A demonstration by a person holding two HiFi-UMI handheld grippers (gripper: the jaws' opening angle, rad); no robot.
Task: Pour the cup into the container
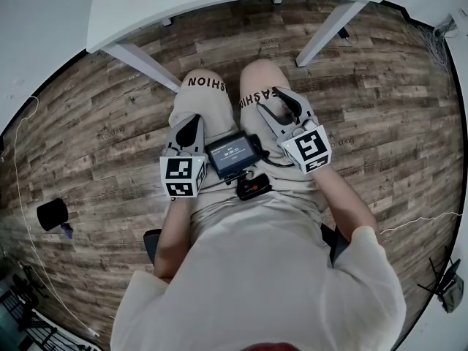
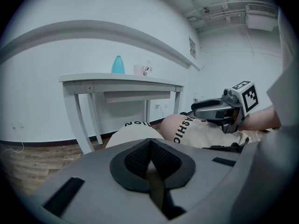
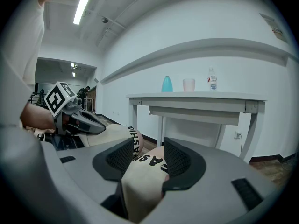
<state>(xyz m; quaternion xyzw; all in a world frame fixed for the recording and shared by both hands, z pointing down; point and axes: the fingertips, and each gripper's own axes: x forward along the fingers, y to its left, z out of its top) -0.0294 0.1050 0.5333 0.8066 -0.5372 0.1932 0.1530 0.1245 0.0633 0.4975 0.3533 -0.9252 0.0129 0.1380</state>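
Observation:
A pale cup (image 3: 188,85) stands on the white table (image 3: 196,97) between a teal bottle-shaped container (image 3: 167,84) and a clear water bottle (image 3: 212,82). The left gripper view shows the same cup (image 2: 138,70) and teal container (image 2: 117,65) far off. Both grippers rest on the seated person's thighs, well short of the table. My left gripper (image 1: 191,123) (image 2: 150,148) has its pads together with nothing in them. My right gripper (image 1: 281,107) (image 3: 148,155) stands open over the right knee, whose fabric shows between the jaws.
The table's legs (image 1: 142,64) stand just beyond the knees on a wood-plank floor (image 1: 380,108). A small screen device (image 1: 232,154) lies in the lap between the grippers. A dark object (image 1: 53,213) sits on the floor at the left.

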